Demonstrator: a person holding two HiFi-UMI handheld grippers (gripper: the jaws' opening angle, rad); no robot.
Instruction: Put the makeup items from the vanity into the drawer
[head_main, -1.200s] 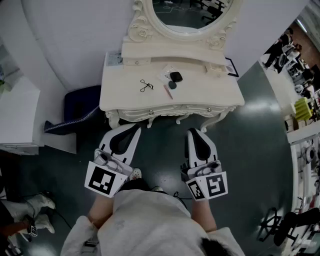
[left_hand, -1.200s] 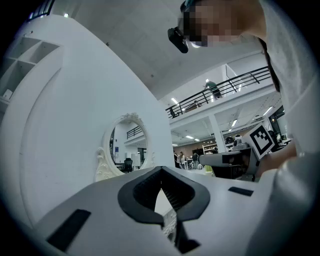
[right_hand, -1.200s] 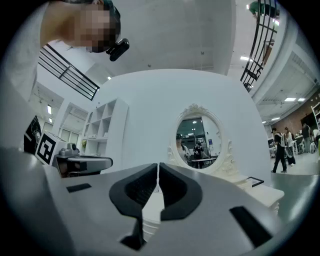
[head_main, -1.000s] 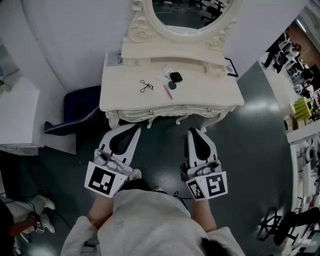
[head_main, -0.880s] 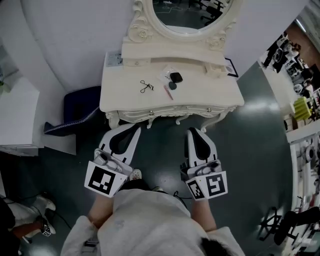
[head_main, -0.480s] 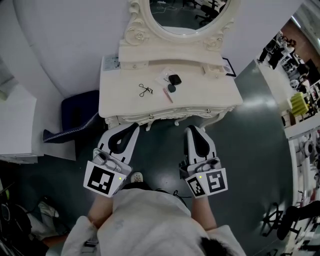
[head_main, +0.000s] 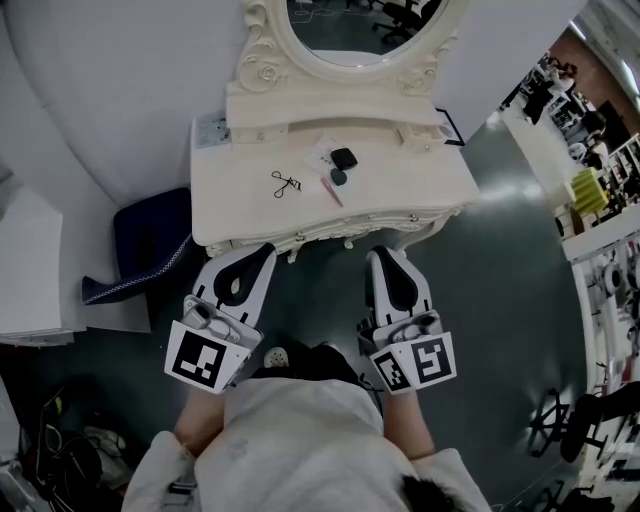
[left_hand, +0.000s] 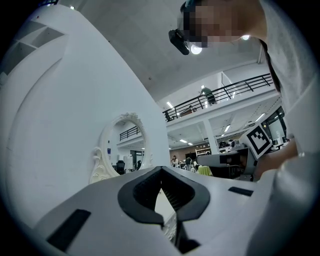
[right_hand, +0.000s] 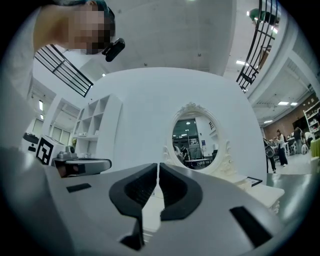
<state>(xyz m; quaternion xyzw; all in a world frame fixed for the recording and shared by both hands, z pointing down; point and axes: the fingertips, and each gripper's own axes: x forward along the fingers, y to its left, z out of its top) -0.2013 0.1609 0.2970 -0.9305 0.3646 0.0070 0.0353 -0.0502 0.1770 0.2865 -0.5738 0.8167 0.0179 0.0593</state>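
On the bench (head_main: 410, 185), about its middle, well apart from both grippers: all the makeup. Curler (head_main: 287, 183) flat, toward 9 o'clock of the group. Pink stick (head_main: 333, 191) at 3 o'clock of it, slanted. Small dark round piece (head_main: 338, 177) at the stick's upper end, touching or just beside, cannot tell which. Black compact (head_main: 343, 157) at 12 o'clock of that, beside or partly on a clear packet (head_main: 322, 153). Drawers (head_main: 340, 228) in the bench front closed, knobs showing along the edge.

Left gripper (head_main: 264, 250) at 7 o'clock of the bench, over the floor (head_main: 480, 270), tip near the drawer front. Closed tip to tip in the left gripper view, nothing between. Right gripper (head_main: 381, 253) at 5 o'clock, likewise low and near the front edge. Drawn in to a hairline slit in the right gripper view, holding nothing.

Mirror (head_main: 345, 30) at 12 o'clock of the bench, card (head_main: 212, 130) at its 10 o'clock corner, dark blue bag (head_main: 150, 235) on the floor at 8 o'clock.
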